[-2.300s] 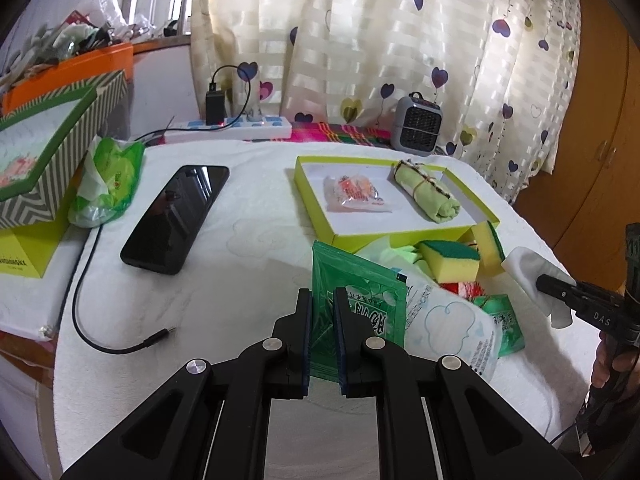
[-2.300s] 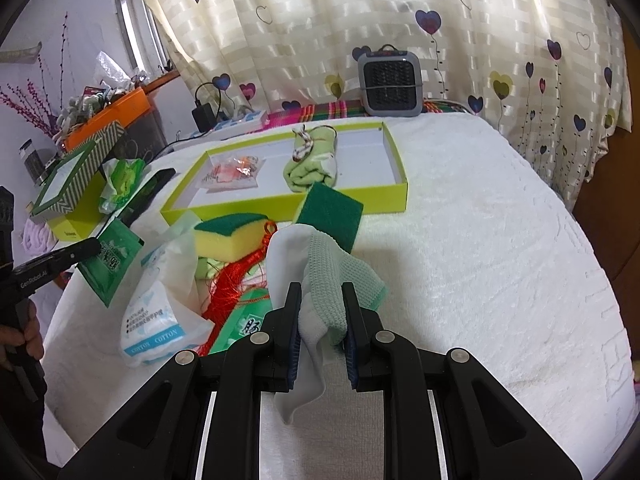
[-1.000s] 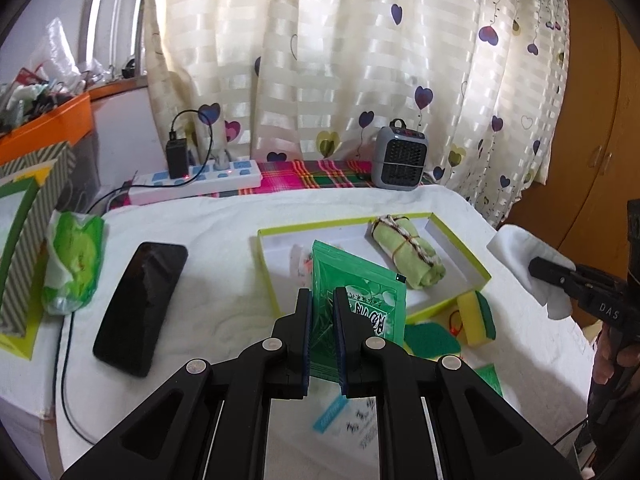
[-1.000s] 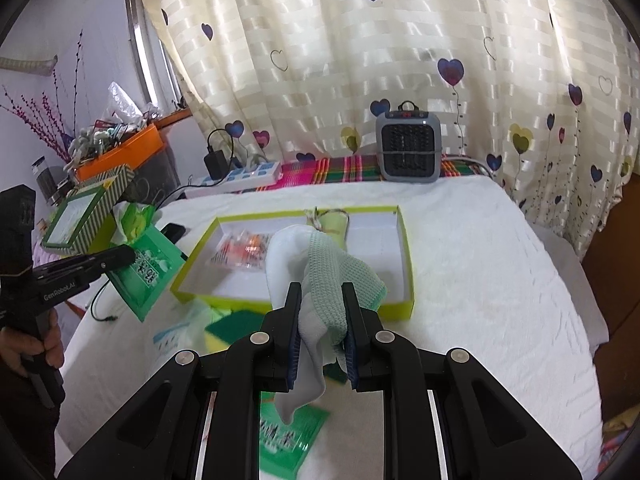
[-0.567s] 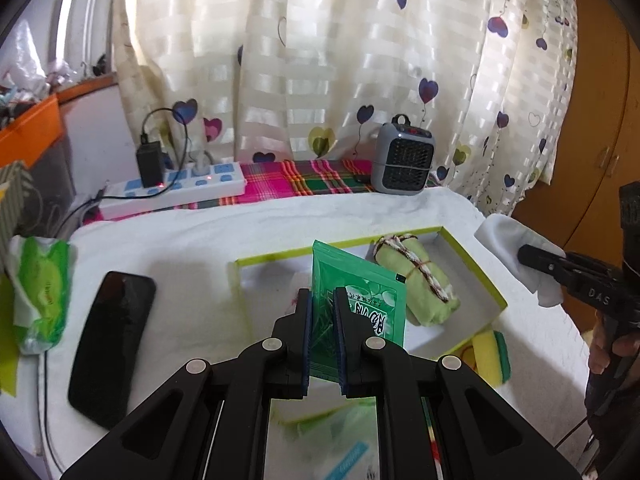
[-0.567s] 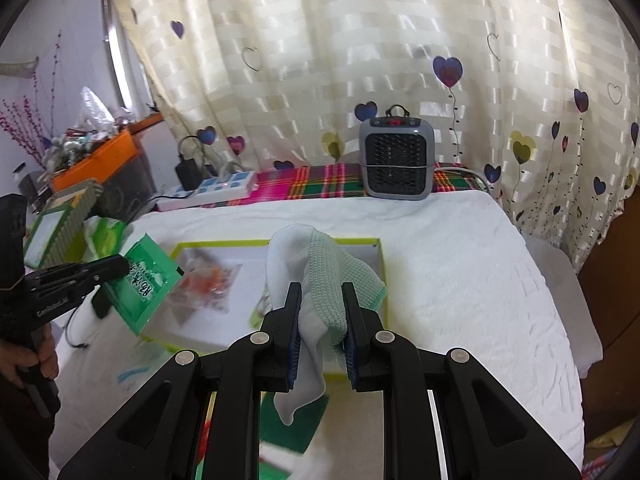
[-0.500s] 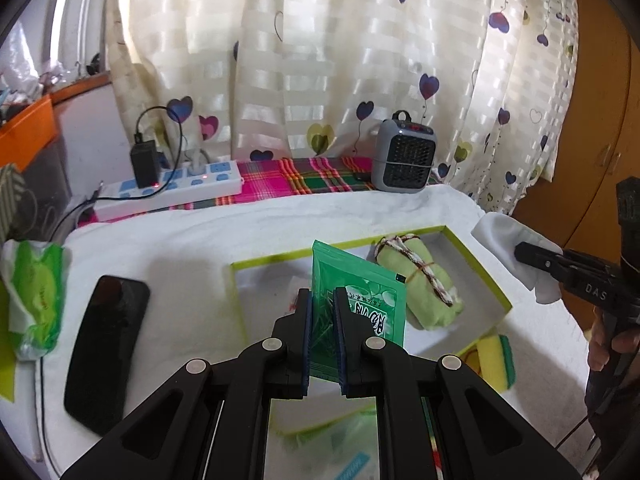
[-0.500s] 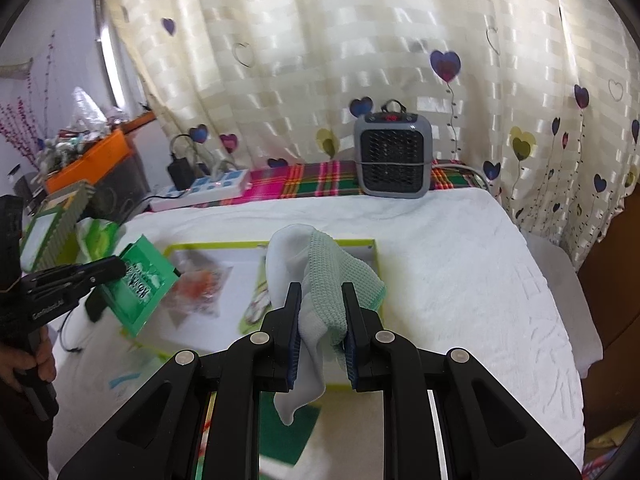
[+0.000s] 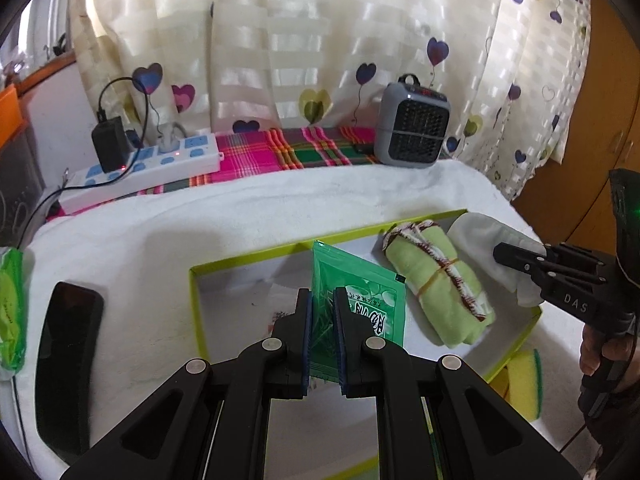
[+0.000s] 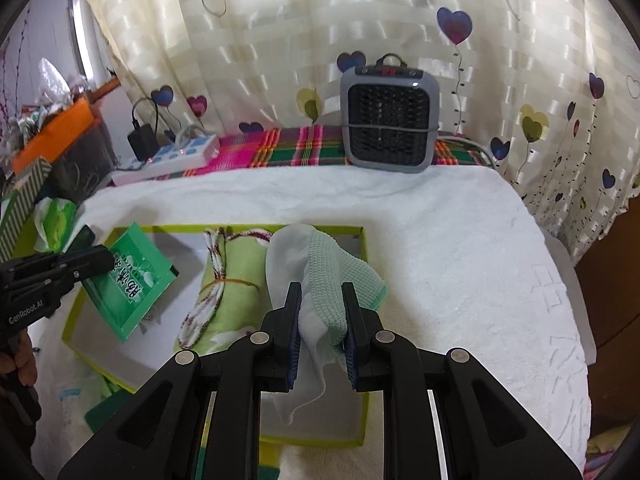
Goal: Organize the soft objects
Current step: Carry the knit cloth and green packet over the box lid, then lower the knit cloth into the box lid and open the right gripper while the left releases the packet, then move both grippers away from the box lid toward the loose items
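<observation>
A shallow lime-green box (image 10: 362, 240) sits on a white towel-covered table (image 10: 460, 248), with bare towel to its right. Above the box, the left gripper (image 9: 321, 308) pinches a green sachet (image 9: 360, 304) and the right gripper (image 10: 320, 312) pinches a mint-and-white cloth (image 10: 332, 276). A rolled green towel (image 9: 436, 284) lies inside. Only the left view shows a yellow sponge (image 9: 524, 380) beyond the box's right edge.

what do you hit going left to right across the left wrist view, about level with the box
green wipes pack → black phone → green sachet held in the left gripper → rolled green towel → white cloth in the right gripper
</observation>
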`<state>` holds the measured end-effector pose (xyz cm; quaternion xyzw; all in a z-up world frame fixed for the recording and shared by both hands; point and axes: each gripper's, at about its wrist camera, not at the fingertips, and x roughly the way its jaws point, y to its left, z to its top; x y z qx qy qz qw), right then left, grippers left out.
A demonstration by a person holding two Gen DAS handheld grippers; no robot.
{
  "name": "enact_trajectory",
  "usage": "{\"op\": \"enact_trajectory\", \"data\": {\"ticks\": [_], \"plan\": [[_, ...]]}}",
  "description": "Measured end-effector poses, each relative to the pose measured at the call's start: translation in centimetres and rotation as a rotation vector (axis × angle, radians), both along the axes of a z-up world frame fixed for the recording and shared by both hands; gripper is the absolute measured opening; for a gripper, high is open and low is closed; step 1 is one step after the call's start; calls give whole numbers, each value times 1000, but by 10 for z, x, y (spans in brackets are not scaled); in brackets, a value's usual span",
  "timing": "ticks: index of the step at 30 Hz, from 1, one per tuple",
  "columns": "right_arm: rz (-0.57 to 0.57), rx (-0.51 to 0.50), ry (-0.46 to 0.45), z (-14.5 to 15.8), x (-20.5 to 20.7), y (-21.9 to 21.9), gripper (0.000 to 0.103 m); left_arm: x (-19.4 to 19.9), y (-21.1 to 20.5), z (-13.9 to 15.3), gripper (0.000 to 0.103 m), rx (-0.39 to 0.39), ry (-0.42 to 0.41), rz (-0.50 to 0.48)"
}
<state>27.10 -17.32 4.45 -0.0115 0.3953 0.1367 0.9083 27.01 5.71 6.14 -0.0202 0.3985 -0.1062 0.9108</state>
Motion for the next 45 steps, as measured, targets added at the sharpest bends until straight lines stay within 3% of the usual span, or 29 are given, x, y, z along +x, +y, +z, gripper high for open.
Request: {"op": "enact_trajectory", "data": {"ticks": [13, 21, 23, 26, 32, 34, 39, 45], "plan": [[27, -54, 54, -21, 12, 15, 19, 12, -2, -10, 10, -2, 28, 2], [36, -52, 62, -25, 12, 19, 26, 13, -1, -11, 14, -3, 36, 1], [35, -48, 58, -24, 11, 19, 40, 13, -2, -11, 16, 3, 38, 6], [33, -27, 54, -22, 10, 18, 51, 12, -1, -12, 26, 4, 40, 14], [31, -25, 38, -18, 7, 19, 55, 8, 1, -11, 31, 11, 39, 20], [24, -17, 27, -15, 5, 18, 56, 6, 1, -10, 40, 15, 32, 22], [19, 10, 10, -7, -2, 16, 63, -3, 4, -4, 50, 12, 14, 32], [15, 33, -12, 3, -15, 15, 65, -23, 7, 7, 51, 8, -14, 37]]}}
